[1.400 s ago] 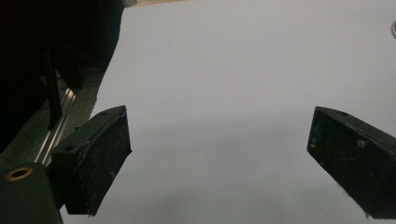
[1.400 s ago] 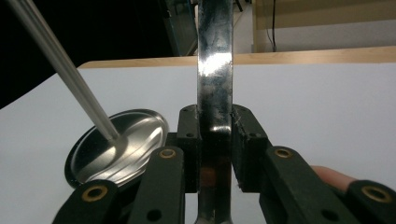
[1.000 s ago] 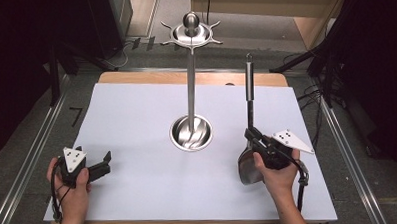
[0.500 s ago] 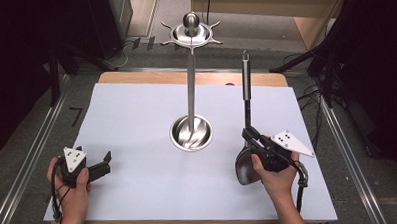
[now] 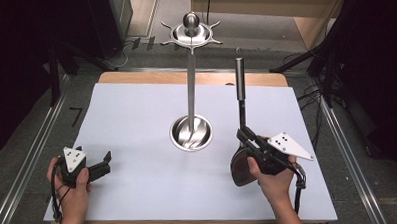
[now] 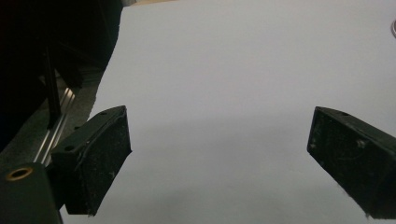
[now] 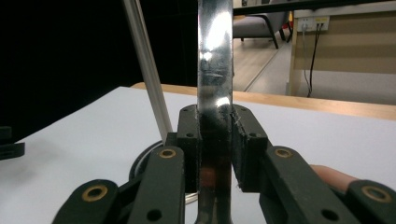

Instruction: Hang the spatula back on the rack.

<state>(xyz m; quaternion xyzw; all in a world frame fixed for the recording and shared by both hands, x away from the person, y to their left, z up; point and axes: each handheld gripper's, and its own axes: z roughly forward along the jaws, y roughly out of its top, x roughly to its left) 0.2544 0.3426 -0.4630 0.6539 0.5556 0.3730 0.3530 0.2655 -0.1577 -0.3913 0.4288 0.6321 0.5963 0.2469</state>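
High view: the right gripper, black jointed plastic with a grey three-cornered plate on top, is clamped on the dark lower shank of a long spatula. The spatula's round metal handle rises away from the jaws and ends in a small hanging loop, while its broad, dark, rounded blade hangs below the jaws, beside the hand. Just to that gripper's left stands a polished steel rack: a thin straight pole on a shiny dished round base, topped by a ball and a ring of curled hooks. Well apart on the far side of the rack, the left gripper lies low over the smooth, matte white table sheet with its jaws spread and nothing between them.

Left gripper view: two blocky black pads, dusty and faintly scuffed, stand wide apart over the bare white sheet.

Right gripper view: the flat, mirror-bright spatula shank is pinched upright between the two black pads, touching both. Behind it to the left slants the rack's thin pole.
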